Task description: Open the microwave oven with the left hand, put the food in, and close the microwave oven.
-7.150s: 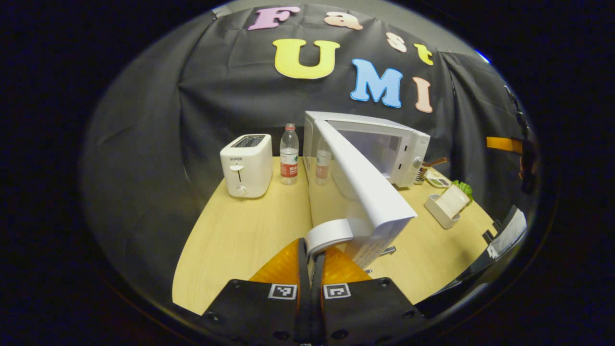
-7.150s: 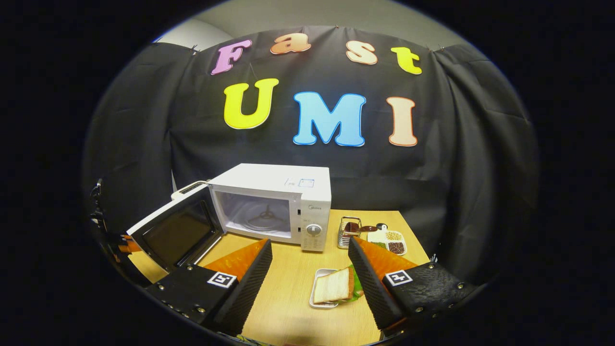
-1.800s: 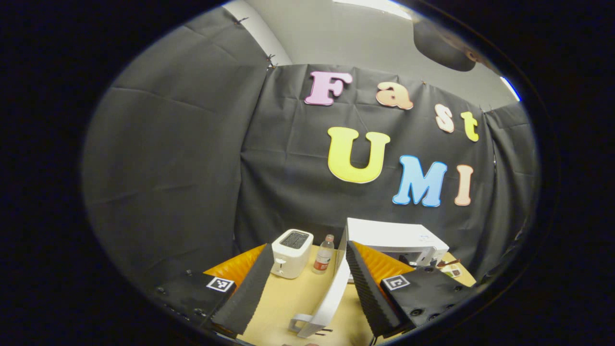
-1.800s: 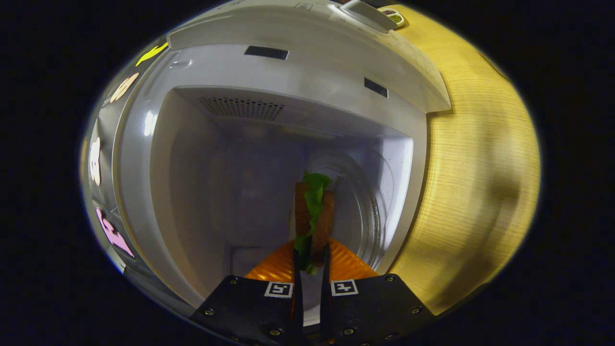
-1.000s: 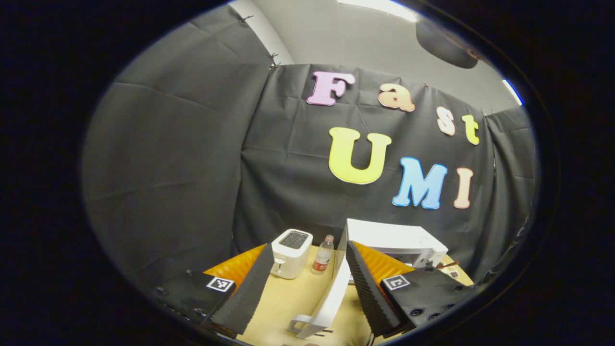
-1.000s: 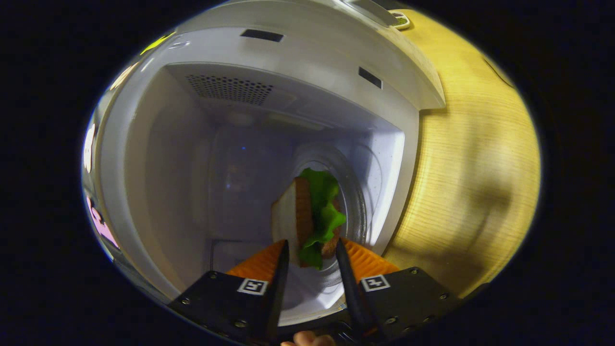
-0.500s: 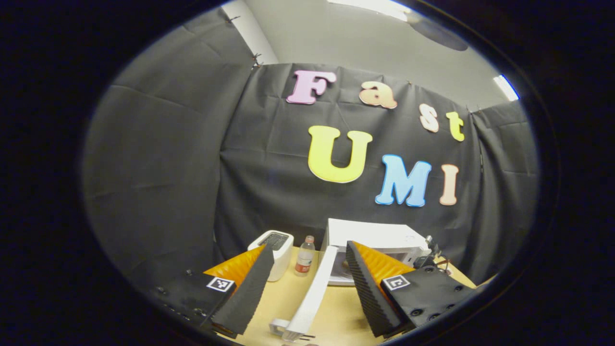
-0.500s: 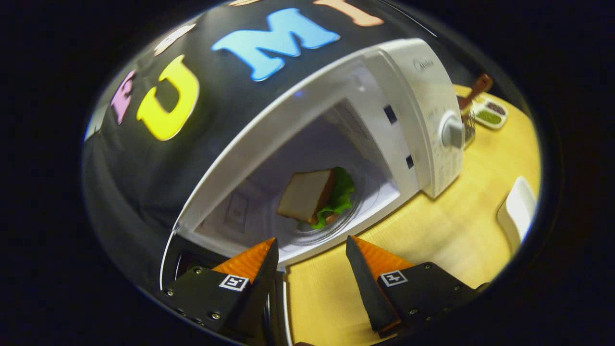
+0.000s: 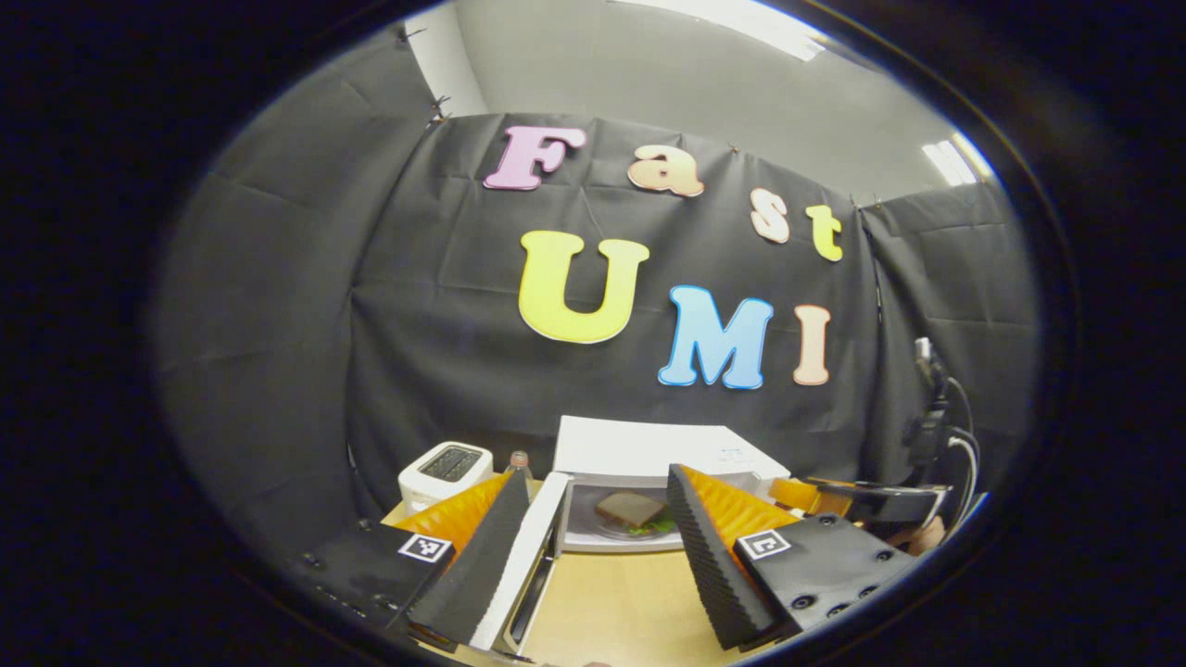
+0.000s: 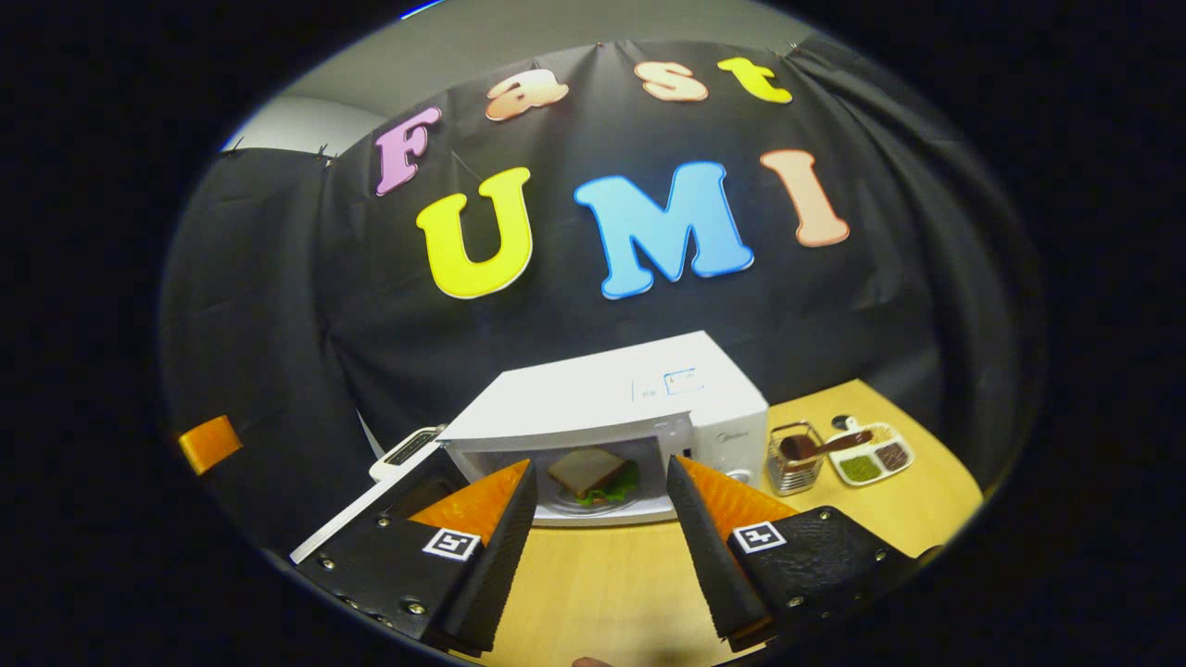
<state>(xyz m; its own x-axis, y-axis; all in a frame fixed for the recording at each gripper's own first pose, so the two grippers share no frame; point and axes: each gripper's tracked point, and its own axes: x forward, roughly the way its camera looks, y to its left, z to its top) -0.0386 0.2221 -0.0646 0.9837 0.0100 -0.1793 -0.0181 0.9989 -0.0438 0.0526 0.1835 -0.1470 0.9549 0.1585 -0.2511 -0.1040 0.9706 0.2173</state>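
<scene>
The white microwave (image 10: 602, 394) stands at the back of the wooden table (image 10: 602, 584), its door (image 10: 357, 523) swung open to the left. A sandwich (image 10: 588, 471) of white bread and green lettuce lies on the glass turntable inside. My right gripper (image 10: 599, 465) is open and empty, held back in front of the cavity. In the left gripper view the microwave (image 9: 649, 443) shows with the sandwich (image 9: 630, 509) inside and the door (image 9: 523, 565) edge-on near my left finger. My left gripper (image 9: 597, 474) is open and empty. The other gripper (image 9: 862, 500) shows at the right.
A white toaster (image 9: 443, 468) and a bottle (image 9: 517, 459) stand left of the microwave. Right of it are a small metal holder with a brown spoon (image 10: 795, 459) and a white dish of seeds (image 10: 871, 457).
The right gripper opened, left the sandwich on the turntable and drew back out of the microwave. The left gripper swung round to face the open cavity.
</scene>
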